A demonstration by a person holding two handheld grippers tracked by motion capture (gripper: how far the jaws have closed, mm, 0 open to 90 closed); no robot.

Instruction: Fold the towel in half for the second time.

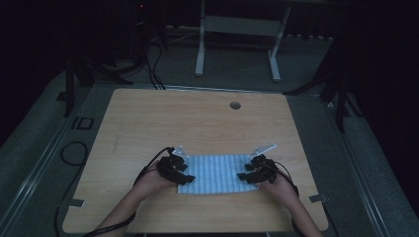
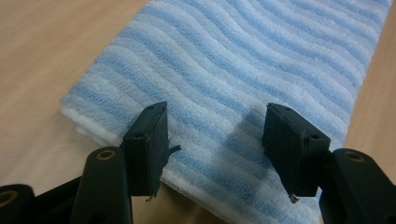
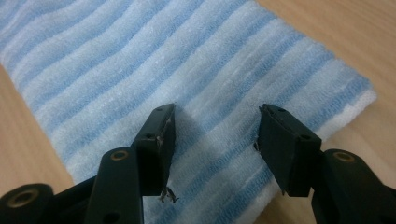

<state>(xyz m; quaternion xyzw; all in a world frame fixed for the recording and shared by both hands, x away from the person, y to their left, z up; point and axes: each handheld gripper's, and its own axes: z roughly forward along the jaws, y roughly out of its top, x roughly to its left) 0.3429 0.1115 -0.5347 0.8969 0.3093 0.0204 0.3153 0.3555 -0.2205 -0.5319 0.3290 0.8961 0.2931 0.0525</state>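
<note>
A folded towel (image 1: 215, 173) with blue and white stripes lies flat near the front of the wooden table (image 1: 197, 123). My left gripper (image 1: 187, 174) is at its left end and my right gripper (image 1: 245, 175) at its right end, each held in a hand. In the left gripper view the towel (image 2: 233, 60) lies just under the left gripper (image 2: 215, 135), whose jaws stand apart over the folded edge without pinching the cloth. The right gripper view has the towel (image 3: 116, 60) under the right gripper (image 3: 215, 135) in the same way, with its jaws apart above the cloth near a corner.
A round cable hole (image 1: 235, 105) sits in the table's far part. Beyond the table stand the white legs of another desk (image 1: 200, 54). A black cable (image 1: 74, 148) loops on the floor at the left. Bare wood lies behind the towel.
</note>
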